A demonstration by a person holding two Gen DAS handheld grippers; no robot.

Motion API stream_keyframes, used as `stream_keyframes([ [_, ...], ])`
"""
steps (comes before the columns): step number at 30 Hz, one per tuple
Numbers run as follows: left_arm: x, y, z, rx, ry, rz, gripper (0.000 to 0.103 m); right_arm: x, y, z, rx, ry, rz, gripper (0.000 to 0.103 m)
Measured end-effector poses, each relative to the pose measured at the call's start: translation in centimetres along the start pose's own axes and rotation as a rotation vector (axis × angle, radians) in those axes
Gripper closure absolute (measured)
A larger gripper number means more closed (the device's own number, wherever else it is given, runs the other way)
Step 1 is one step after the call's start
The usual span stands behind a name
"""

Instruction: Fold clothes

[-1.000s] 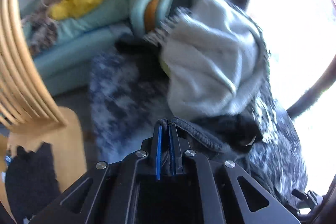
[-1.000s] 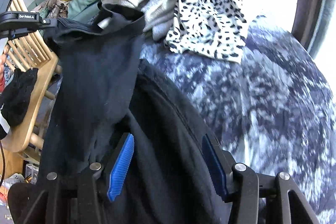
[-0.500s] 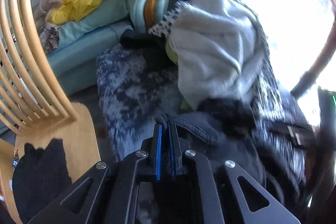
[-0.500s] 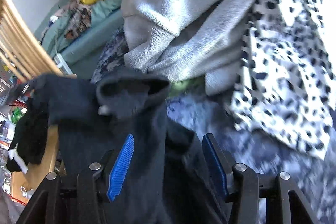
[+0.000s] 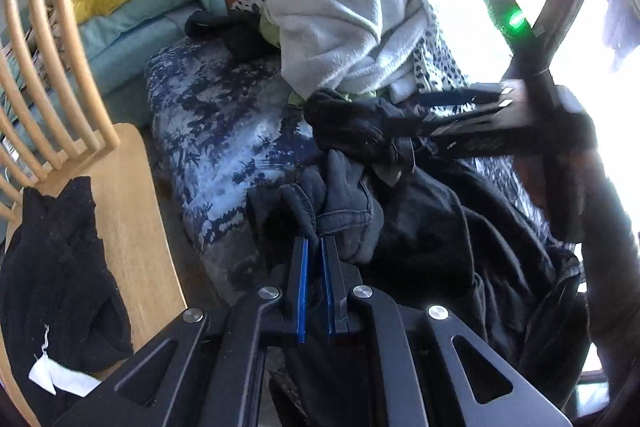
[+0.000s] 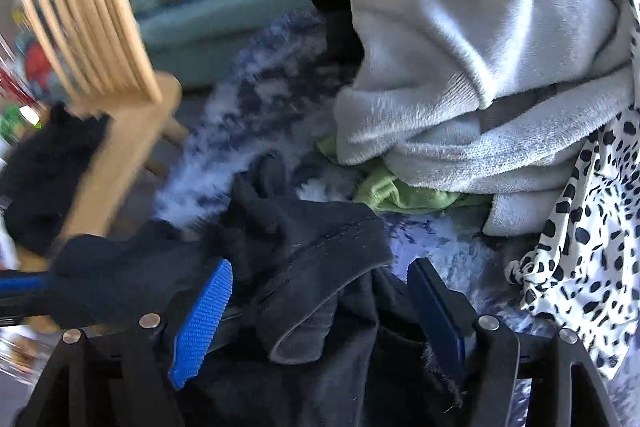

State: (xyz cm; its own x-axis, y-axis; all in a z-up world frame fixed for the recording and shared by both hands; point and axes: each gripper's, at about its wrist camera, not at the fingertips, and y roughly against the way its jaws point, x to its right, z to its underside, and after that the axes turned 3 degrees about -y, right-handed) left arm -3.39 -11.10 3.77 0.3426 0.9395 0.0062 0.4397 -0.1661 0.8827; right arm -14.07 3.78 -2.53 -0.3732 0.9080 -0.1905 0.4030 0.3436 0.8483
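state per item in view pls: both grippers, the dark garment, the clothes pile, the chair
left gripper: shut on dark garment
right gripper: jaws opening, dark garment between them
dark garment: bunched, unfolded
clothes pile: heaped, unfolded
chair: black cloth draped on seat

Right tool opening, garment bunched

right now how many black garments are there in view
2: a black garment on the blue patterned bed, pinched in the left hand-held gripper, and a black garment on the wooden chair seat. Others may hide under the pile.
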Motion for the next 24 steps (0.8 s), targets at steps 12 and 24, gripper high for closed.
stream_keyframes([
  [12, -2.3, 4.4, 0.2, 0.113, 0.069, -0.052, 0.102, 1.3, 1.8, 0.8, -0.022, -0.207, -0.188, 0.096],
  [24, -4.6, 0.9, 0.0, 0.018, 0.213, 0.162, 0.068, 3.3, 13.9, 1.5, 0.182, -0.237, -0.086, 0.096],
])
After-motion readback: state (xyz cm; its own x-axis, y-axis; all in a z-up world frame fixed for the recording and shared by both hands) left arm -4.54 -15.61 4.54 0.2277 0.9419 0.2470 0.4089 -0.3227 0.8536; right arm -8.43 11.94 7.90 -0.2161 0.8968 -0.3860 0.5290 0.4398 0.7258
